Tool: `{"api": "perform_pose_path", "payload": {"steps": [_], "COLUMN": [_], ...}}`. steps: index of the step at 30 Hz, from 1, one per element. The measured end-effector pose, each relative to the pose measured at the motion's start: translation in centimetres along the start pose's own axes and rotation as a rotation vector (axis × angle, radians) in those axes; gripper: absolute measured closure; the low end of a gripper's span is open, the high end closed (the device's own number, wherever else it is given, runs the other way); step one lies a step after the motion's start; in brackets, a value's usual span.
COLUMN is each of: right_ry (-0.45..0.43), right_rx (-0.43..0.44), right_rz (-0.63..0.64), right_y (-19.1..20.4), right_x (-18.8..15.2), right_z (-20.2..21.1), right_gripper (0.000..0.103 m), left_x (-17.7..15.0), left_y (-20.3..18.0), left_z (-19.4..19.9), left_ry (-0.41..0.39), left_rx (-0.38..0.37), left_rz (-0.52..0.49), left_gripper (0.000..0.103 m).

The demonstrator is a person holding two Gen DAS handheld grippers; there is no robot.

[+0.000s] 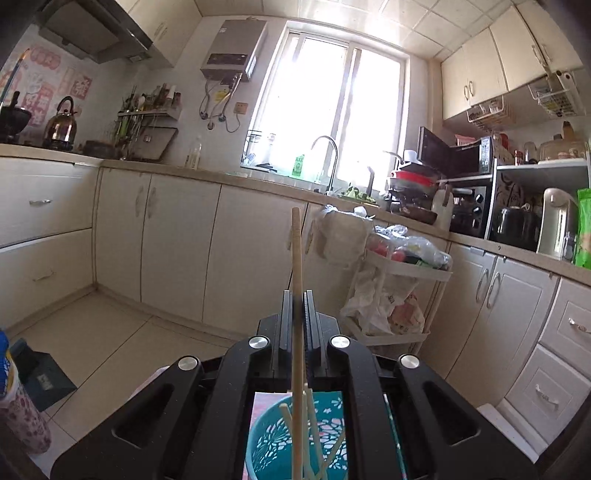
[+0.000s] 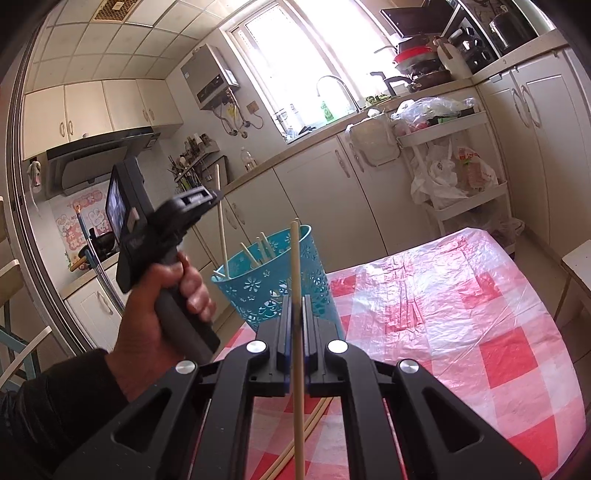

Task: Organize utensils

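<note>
Right wrist view: left gripper [image 2: 216, 195], centre-left, has its jaws clamped on an upright chopstick [image 2: 221, 221] directly above the teal basket [image 2: 280, 284]. Right gripper [image 2: 295, 299] pinches another upright chopstick [image 2: 294, 266] nearer the camera; two loose chopsticks [image 2: 314, 421] lie on the counter [image 2: 443, 332] at bottom centre.

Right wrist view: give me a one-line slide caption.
Both claws, right and left, grip single chopsticks beside the teal basket on the checked table cover.

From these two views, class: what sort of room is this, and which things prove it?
A home kitchen, almost certainly. A sink tap stands under the window, a kettle sits on the stove below a range hood, and cupboards line the walls.
</note>
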State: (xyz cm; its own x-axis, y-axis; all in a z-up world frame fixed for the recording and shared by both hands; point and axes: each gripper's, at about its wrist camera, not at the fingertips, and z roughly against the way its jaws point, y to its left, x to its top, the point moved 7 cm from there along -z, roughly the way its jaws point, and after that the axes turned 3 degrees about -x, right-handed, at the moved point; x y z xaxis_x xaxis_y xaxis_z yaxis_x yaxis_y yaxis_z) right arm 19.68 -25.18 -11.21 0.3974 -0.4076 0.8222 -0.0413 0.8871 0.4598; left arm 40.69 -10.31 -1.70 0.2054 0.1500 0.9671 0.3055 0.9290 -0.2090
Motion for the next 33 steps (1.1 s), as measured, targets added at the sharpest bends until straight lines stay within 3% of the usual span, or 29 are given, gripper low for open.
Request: {"api": "perform_pose_path", "payload": {"steps": [7,15,20,24,30,33], "right_ry": [-0.040,-0.099,-0.181,-0.315,-0.467,-0.508], "right_rx": [0.012,0.033,0.065,0.085,0.083,0.064], "right_rz": [0.027,0.058,0.068,0.121,0.195,0.210], "right_y": [1.2,2.9,4.4,6.8,9.2,9.1], "right_x": [1.0,2.6,4.8,7.2,10.4,11.4], "right_z": [0.5,0.8,0.6,1.1,-0.8,-2.9], "right_gripper": [0.097,0.097,0.097,0.097,0.097,0.097], "left_x": [-3.7,-5.0,-5.6,-8.0,-11.7,-11.5], "left_y": [-0.7,0.3,4.3,8.6,11.7,12.0], "left_z": [1.7,5.3,9.1,10.6,10.7,10.8], "left_ry": [0.047,0.028,-0.031,0.005,0.092,0.075], "left_rx": [-0.016,-0.015,0.109,0.208,0.254,0.247], "left_rz": [-0.092,-0.150,-0.055,0.073,0.147,0.169], "left_gripper": [0.095,0.061,0.044,0.042,0.042,0.042]}}
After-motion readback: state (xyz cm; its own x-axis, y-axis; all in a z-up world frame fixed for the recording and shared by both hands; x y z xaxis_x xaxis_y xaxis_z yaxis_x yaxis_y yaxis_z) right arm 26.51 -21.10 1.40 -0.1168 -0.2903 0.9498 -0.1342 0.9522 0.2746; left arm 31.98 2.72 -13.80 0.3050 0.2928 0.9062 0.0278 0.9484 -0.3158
